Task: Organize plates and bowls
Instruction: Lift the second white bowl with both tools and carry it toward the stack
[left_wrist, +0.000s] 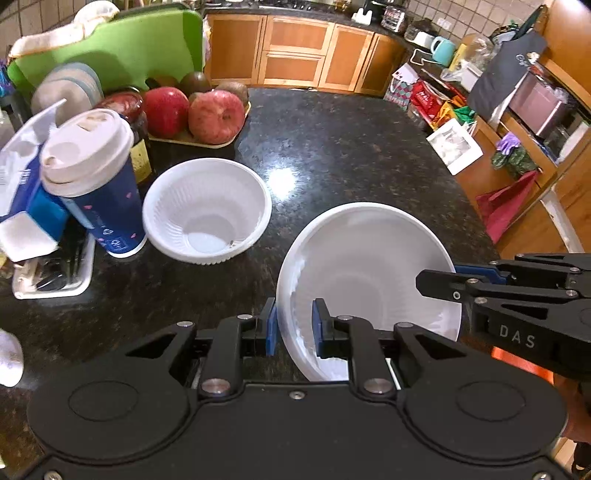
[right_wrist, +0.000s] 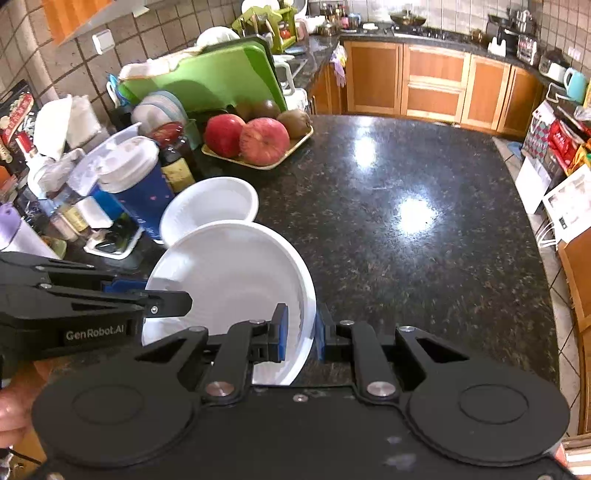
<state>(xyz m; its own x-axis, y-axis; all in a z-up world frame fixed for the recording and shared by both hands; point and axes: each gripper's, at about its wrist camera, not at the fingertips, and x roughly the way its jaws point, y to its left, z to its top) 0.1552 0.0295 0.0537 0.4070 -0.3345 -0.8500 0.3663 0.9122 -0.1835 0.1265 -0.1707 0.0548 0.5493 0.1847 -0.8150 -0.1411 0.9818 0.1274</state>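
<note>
A large white disposable bowl (left_wrist: 369, 273) is held tilted above the dark granite counter. My left gripper (left_wrist: 293, 326) is shut on its left rim. My right gripper (right_wrist: 300, 334) is shut on its right rim, and it also shows in the left wrist view (left_wrist: 443, 284) at the bowl's right edge. The same bowl shows in the right wrist view (right_wrist: 236, 280), with the left gripper (right_wrist: 173, 301) entering from the left. A second white ribbed bowl (left_wrist: 207, 210) rests empty on the counter to the left, also seen in the right wrist view (right_wrist: 210, 206).
A blue paper cup with a white lid (left_wrist: 96, 184) stands left of the resting bowl. A tray of apples and kiwis (left_wrist: 199, 114) sits behind, with a green cutting board (left_wrist: 122, 48) and plates. The counter (right_wrist: 406, 240) stretches right to its edge.
</note>
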